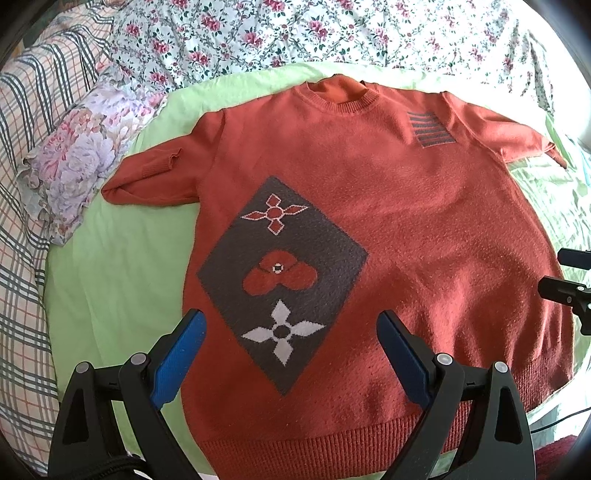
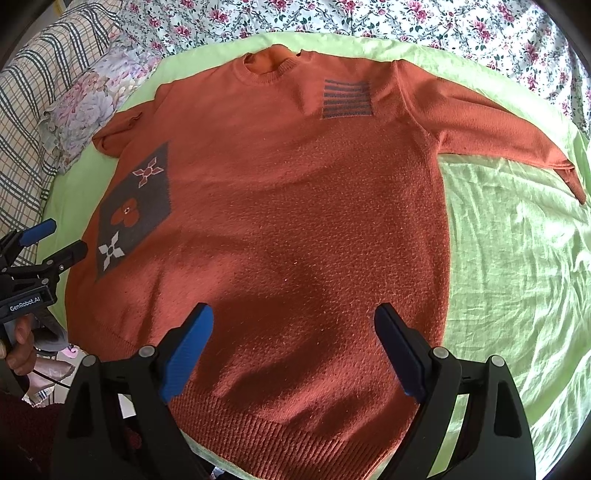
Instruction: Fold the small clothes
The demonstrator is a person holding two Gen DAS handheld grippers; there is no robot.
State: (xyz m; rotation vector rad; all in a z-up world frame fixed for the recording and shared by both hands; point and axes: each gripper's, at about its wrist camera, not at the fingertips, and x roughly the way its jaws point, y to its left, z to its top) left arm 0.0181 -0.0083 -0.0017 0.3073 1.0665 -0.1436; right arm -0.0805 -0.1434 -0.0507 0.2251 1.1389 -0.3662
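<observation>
An orange sweater (image 1: 369, 229) lies flat, front up, on a green sheet (image 1: 118, 280), its neck toward the floral bedspread (image 1: 295, 33). The left wrist view shows the sweater's grey diamond patch (image 1: 284, 280) large and a floral pillow (image 1: 85, 155) beside the folded-back sleeve. The right wrist view alone shows the other sleeve (image 2: 498, 129) stretched out full length. The left gripper (image 1: 290, 354) and right gripper (image 2: 293, 350) both tilt down over the sweater's hem, jaws spread wide, holding nothing.
</observation>
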